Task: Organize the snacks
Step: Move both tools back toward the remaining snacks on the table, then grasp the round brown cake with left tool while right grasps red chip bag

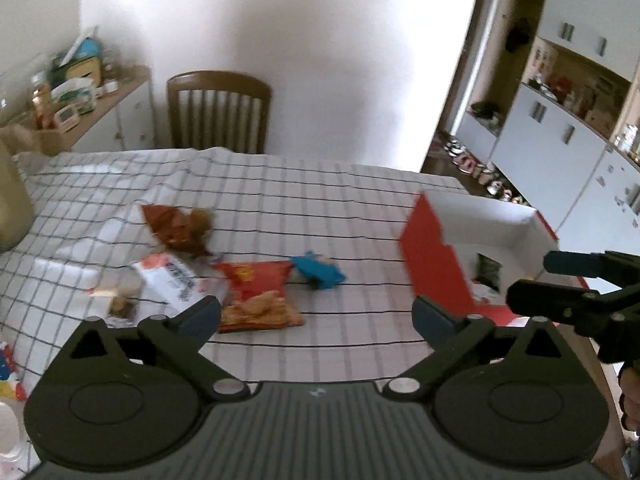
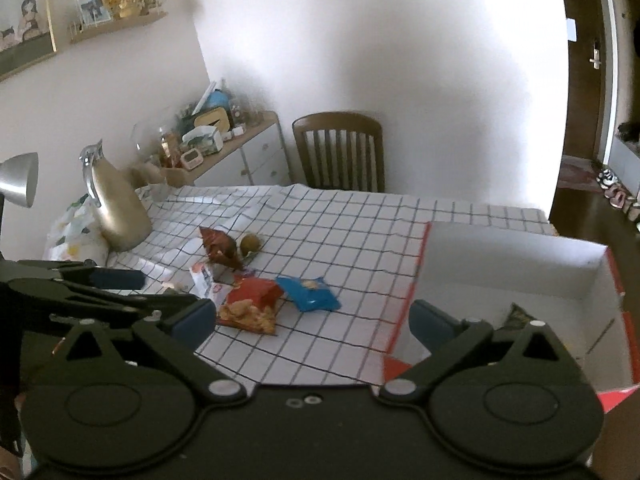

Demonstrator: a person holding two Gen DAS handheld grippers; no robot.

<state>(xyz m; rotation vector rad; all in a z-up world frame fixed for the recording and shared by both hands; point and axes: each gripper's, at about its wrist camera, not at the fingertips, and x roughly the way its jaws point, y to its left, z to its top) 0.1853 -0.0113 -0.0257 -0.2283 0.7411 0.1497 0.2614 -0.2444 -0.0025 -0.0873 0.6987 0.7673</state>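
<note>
A table under a white cloth with a dark grid (image 2: 360, 232) carries a red cardboard box with a white inside (image 2: 520, 276) at its right side, a dark packet (image 2: 518, 314) lying inside. Left of the box lie a red-orange crisp bag (image 2: 252, 304), a blue packet (image 2: 310, 294), a white wrapper (image 1: 176, 280) and a brown-red bag (image 2: 218, 246). The left gripper (image 1: 316, 316) and the right gripper (image 2: 312, 320) hover with fingers spread, empty.
</note>
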